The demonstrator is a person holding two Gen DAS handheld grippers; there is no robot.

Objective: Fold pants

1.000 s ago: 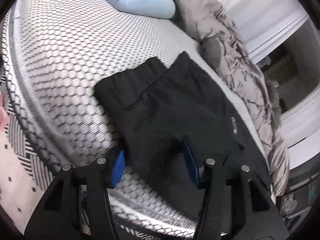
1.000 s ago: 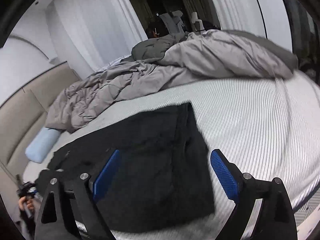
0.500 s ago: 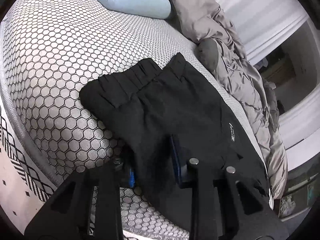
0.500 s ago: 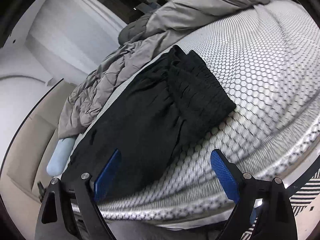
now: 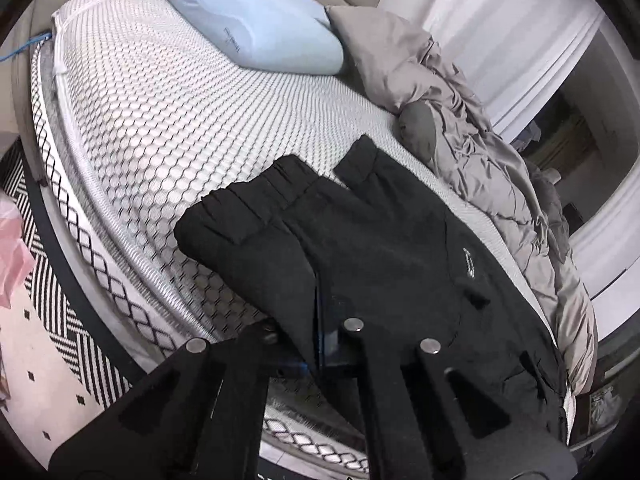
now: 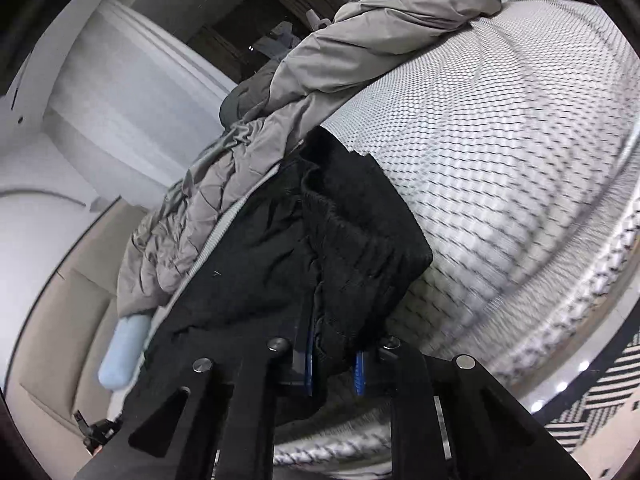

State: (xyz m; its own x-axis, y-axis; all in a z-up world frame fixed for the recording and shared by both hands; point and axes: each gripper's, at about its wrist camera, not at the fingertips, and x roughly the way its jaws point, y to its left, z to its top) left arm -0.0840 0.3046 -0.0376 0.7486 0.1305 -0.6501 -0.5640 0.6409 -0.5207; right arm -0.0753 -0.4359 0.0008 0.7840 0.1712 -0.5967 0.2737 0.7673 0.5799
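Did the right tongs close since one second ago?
Yes. The right tongs, wide open over the mattress before, have shut on the near edge of the black pants.

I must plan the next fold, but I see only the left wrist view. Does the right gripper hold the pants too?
Observer: Yes. The right gripper is shut on the pants; black cloth fills the gap between its blue fingers.
Operator: Which part does it hold?
Observer: The ribbed end, which lies near the edge of the mattress.
Operator: Is the cloth flat there?
Observer: No, it is bunched, and a fold of it hangs down between the fingers.
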